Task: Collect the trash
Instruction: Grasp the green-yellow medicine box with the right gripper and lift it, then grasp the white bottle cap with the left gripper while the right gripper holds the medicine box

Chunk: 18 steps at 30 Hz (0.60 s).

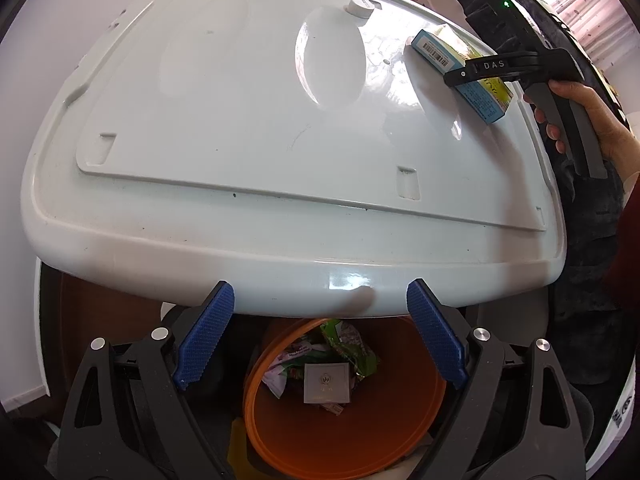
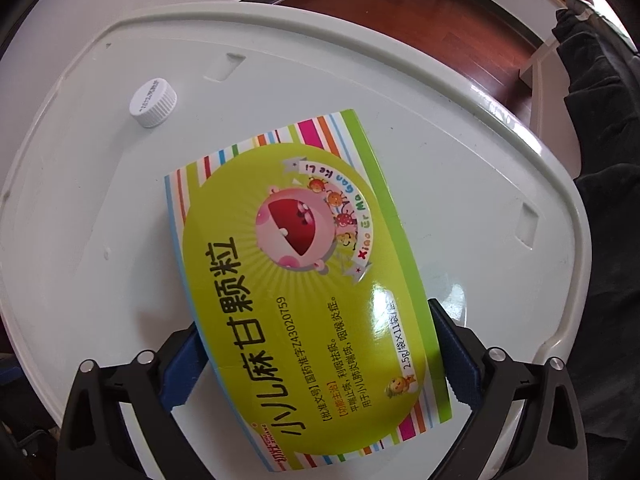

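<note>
A lime-green medicine box [image 2: 304,280] with striped edges lies flat on the white table [image 2: 100,240]. My right gripper [image 2: 320,360] points straight down over it, jaws wide, a blue pad along each long side of the box; I count it open. In the left wrist view the same box [image 1: 436,50] sits at the table's far right with the right gripper [image 1: 466,66] across it. My left gripper [image 1: 320,332] hangs open and empty at the table's near edge, above an orange bin [image 1: 400,420] holding a green wrapper [image 1: 344,344] and a grey square pack [image 1: 327,383].
A white screw cap [image 2: 153,103] stands on the table left of the box, also seen as the cap [image 1: 360,8] at the table's far side. A hand [image 1: 600,120] grips the right gripper's handle. Dark clothing fills the right side; brown wooden floor lies beyond the table.
</note>
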### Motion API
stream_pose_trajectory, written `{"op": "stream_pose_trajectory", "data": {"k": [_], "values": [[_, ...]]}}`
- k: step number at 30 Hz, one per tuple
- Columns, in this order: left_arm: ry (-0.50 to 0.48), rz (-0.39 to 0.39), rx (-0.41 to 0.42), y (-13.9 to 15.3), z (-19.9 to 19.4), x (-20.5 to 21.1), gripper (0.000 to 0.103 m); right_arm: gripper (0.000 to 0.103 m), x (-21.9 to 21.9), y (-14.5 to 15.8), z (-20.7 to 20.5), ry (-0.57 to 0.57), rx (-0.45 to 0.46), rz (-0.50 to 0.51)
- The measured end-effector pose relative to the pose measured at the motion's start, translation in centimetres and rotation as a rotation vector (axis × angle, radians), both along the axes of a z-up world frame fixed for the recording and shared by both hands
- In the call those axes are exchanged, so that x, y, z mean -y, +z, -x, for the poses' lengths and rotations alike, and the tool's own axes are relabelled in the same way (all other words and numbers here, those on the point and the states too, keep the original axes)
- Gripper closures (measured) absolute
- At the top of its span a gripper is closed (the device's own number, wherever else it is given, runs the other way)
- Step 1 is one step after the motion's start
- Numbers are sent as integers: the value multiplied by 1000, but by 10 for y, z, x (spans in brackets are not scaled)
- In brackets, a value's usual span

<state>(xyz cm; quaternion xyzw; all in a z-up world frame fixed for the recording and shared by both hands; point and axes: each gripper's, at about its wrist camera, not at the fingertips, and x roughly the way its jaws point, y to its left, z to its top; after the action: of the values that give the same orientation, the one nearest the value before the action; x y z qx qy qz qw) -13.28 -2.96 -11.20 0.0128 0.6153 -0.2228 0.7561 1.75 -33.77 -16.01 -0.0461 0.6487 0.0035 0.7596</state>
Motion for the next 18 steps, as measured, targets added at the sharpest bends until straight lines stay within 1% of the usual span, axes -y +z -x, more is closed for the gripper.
{"op": "stream_pose_trajectory", "data": {"k": [7,9,12,18], "values": [[-6,5,16,3,1,-2,17,9,1,2,6,-24,29,7],[-4,8,22,5,1,-4,17,9,-6,9,18,-40,42,-5],[-1,11,27,7,1,-5,17,10,-4,19,27,-74,73,-35],[-5,28,62,22,7,-6,17,11,-6,44,56,-117,131,-82]]}}
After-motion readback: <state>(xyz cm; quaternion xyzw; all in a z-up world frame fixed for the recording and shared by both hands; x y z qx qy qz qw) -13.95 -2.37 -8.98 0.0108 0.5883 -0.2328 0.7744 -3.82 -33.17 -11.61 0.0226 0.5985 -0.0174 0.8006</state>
